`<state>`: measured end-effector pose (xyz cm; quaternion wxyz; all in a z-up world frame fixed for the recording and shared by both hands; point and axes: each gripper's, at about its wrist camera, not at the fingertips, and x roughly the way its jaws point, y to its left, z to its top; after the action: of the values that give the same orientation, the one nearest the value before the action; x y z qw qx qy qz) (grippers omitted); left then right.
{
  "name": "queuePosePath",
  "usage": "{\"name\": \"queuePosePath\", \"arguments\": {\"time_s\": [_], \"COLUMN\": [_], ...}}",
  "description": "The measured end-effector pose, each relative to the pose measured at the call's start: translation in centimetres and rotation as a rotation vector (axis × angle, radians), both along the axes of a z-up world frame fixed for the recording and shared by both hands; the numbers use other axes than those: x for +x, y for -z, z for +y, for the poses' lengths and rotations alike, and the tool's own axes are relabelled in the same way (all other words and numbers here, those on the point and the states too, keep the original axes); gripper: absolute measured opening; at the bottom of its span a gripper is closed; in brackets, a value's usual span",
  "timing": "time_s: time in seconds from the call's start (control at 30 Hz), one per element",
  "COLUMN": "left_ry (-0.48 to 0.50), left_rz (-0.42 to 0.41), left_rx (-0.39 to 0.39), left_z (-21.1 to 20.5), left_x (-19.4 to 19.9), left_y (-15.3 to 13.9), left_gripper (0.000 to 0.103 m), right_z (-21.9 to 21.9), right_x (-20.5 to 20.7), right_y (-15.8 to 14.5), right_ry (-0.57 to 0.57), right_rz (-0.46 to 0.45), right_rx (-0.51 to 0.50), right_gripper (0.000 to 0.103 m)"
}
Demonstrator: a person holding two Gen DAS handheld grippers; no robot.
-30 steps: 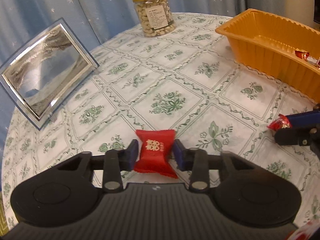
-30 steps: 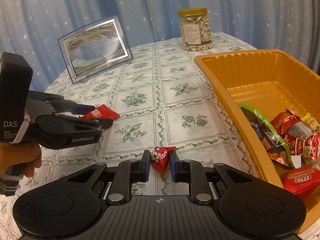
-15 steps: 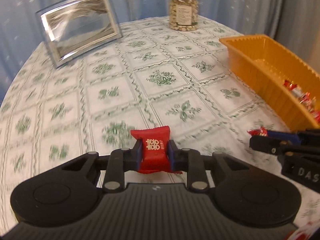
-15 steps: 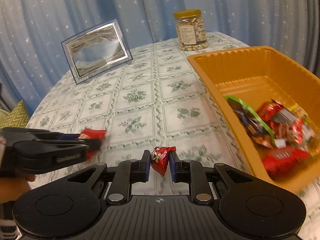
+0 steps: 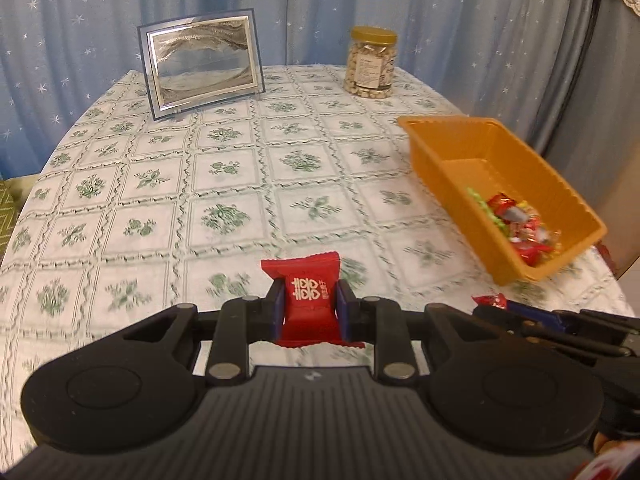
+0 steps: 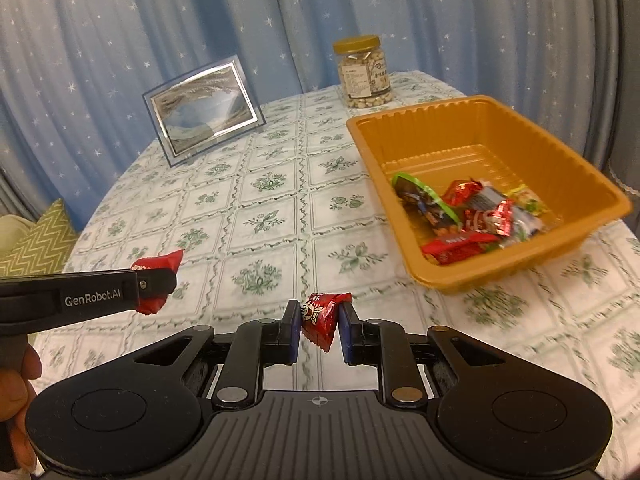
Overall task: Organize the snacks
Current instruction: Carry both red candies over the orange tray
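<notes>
In the left wrist view, the left claw [image 5: 308, 308] points forward and down toward the worktop [image 5: 168, 184], and it sits level, with one finger on each side. Its two blue pads pinch a red flat candy packet [image 5: 309, 300] with white characters on the front. The packet stands upright between the pads; its long axis runs from the claw outward, and its crimped upper edge points away from the camera, above the fingertips. It hangs over the worktop and does not touch it. Ahead and to the right of this claw is the orange tray [image 5: 452, 122], which holds a small heap of wrapped snacks [image 5: 520, 226] at its near end. Just to the right, at the same height, the right claw [image 5: 500, 304] comes in from the side with a small red wrapper at its tip. Far ahead stand a picture frame [image 5: 202, 66] and a jar of nuts [image 5: 372, 62].

In the right wrist view, the right claw [image 6: 319, 316] also points forward and down. Its pads are pressed on a small red candy [image 6: 322, 314] with a pattern. This candy is tilted: one twisted end points up to the right, the other end hangs down below the pads. The tray is ahead and to the right of this claw, near but apart. To the left, the left claw enters from the side, its fingers level, with a hand [image 6: 18, 396] under it.
</notes>
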<state>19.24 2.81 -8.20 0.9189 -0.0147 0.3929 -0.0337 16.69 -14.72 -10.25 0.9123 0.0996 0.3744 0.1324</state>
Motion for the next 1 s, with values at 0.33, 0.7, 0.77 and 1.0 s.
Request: {"name": "queuePosePath", "arguments": {"time_s": [0.33, 0.7, 0.77, 1.0], "left_ry": [-0.019, 0.004, 0.018, 0.066], "left_rz": [-0.005, 0.003, 0.003, 0.002], "left_rx": [-0.045, -0.077, -0.08, -0.091], "left_z": [-2.5, -4.9, -5.5, -7.8], "left_x": [-5.2, -8.0, -8.2, -8.3], "left_y": [-1.8, -2.3, -2.4, -2.6], "left_gripper": [0.023, 0.023, 0.023, 0.023], "right_z": [-1.5, -4.1, -4.6, -6.7], "right_x": [-3.9, -5.7, -5.9, -6.4], "right_y": [-2.7, -4.0, -4.1, -4.6], "right_ry": [-0.011, 0.023, 0.033, 0.073], "right_rz": [-0.04, -0.049, -0.05, -0.056], "right_rx": [0.003, 0.006, 0.006, -0.007], "right_gripper": [0.02, 0.02, 0.02, 0.02]}}
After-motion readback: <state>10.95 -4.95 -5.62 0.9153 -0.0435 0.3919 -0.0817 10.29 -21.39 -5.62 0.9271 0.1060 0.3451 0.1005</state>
